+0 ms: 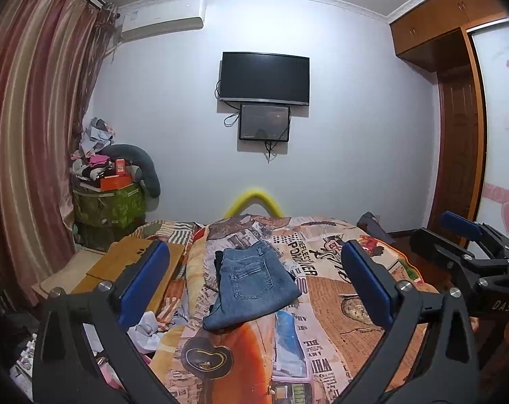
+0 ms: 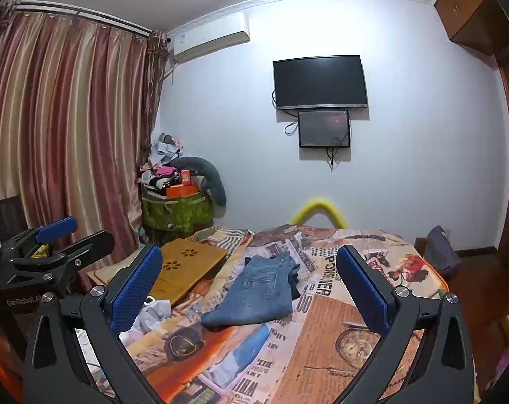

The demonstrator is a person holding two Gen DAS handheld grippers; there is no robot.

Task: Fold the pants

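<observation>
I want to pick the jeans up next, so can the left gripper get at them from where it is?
Probably yes. The left gripper is open and empty, the folded jeans lie straight ahead on the printed bedspread, and nothing stands between them or rests on top.

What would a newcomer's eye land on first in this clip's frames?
Probably the folded blue jeans lying mid-bed on the loud newspaper-print bedspread. Next, the black TV on the far wall, and both grippers, left and right, open and empty, framing the jeans from above.
</observation>
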